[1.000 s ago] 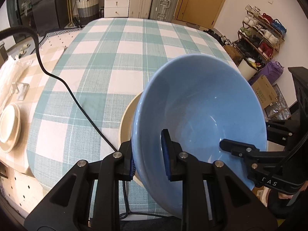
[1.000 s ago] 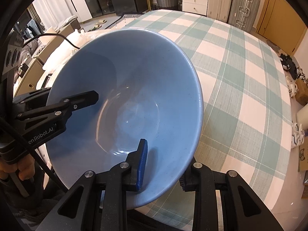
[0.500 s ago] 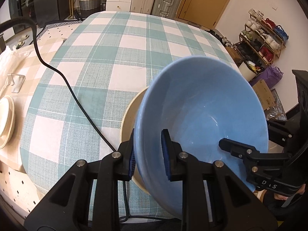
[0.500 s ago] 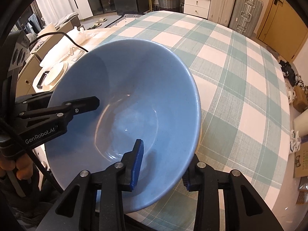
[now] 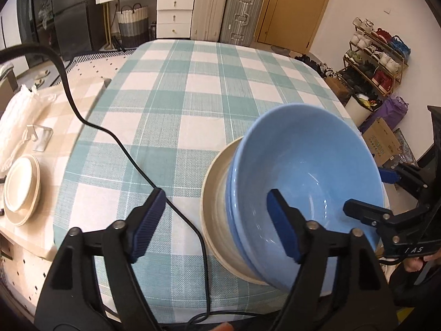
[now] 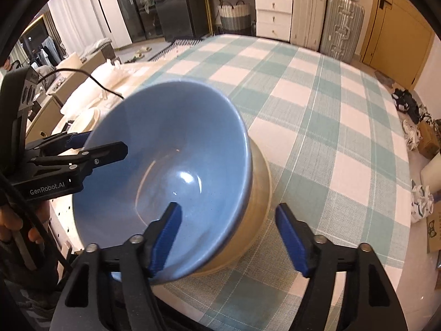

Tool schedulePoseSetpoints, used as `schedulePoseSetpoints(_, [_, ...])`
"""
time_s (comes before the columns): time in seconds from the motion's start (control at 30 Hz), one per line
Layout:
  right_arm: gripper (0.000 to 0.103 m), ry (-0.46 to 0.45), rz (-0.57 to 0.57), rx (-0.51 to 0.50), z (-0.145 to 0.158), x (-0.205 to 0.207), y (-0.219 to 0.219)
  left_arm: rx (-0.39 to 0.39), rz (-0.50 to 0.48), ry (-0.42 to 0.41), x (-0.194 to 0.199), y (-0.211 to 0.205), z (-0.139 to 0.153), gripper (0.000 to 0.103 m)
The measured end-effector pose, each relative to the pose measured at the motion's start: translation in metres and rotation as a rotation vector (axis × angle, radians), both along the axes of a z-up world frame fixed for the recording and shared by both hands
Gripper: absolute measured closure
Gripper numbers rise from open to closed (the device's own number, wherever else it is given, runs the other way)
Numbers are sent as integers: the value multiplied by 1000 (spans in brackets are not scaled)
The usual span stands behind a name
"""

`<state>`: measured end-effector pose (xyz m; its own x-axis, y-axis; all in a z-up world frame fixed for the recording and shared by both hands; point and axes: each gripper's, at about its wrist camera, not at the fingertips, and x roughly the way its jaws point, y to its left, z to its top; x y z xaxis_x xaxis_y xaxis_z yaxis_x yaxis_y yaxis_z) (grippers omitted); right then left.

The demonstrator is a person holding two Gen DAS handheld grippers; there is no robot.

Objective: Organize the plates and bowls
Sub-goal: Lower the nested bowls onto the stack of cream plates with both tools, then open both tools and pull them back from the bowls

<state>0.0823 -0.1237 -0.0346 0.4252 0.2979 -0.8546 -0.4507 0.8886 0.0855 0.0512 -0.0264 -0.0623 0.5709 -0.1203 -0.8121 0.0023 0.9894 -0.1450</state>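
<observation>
Checked cloth covers the table (image 5: 193,110) where our blue bowl (image 5: 308,176) sits nested in a cream bowl (image 5: 215,193) near the front edge. Our left gripper (image 5: 215,220) and right gripper (image 6: 227,237) are both opening, each straddling the blue rim with pads clear of it. From the left the bowl lies at two o'clock, from the right at eleven; both stand equally near. We judge withdrawal comes next, toward cream plates (image 5: 22,190) at nine o'clock.
</observation>
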Motion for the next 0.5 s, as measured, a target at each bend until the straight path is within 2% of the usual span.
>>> schedulePoseSetpoints(0.13, [20,-41,-11,32,6,-7,-9,5,-9,-29,-7,2,8,26])
schedulePoseSetpoints(0.33, [15,-72,-13,103,13,-18,-19,8,-22,-81,-24,6,18,17])
schedulePoseSetpoints(0.4, [15,-90,-10,122,16,-24,-19,7,-19,-101,-30,8,22,2])
schedulePoseSetpoints(0.5, [13,-140,-13,131,20,-34,-18,11,-15,-129,-39,12,27,2])
